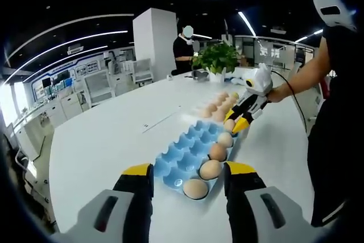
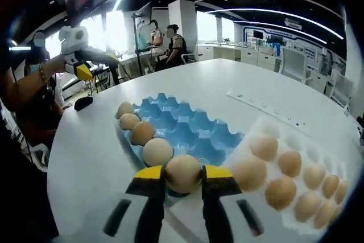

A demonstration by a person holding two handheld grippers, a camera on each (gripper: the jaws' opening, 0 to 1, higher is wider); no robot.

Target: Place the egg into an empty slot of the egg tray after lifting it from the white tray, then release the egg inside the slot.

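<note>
The blue egg tray (image 1: pixel 185 155) lies on the white table, with several eggs (image 1: pixel 209 169) in a row along one edge. My right gripper (image 2: pixel 183 176) is shut on a tan egg (image 2: pixel 183 172), held at the end of that row (image 2: pixel 157 152) over the blue tray's (image 2: pixel 187 126) edge slot. Whether the egg rests in the slot I cannot tell. In the left gripper view the right gripper (image 1: pixel 236 122) grips the egg (image 1: pixel 229 124). The white tray (image 2: pixel 267 132) with several eggs (image 2: pixel 290 163) lies just beyond. My left gripper (image 1: pixel 187 172) stands open and empty before the tray's near end.
A person's hand holds the left gripper (image 2: pixel 79 64) beyond the table's edge in the right gripper view. A potted plant (image 1: pixel 216 58) stands at the far end of the table. A small dark object (image 2: pixel 83 102) lies near the edge. People sit in the background.
</note>
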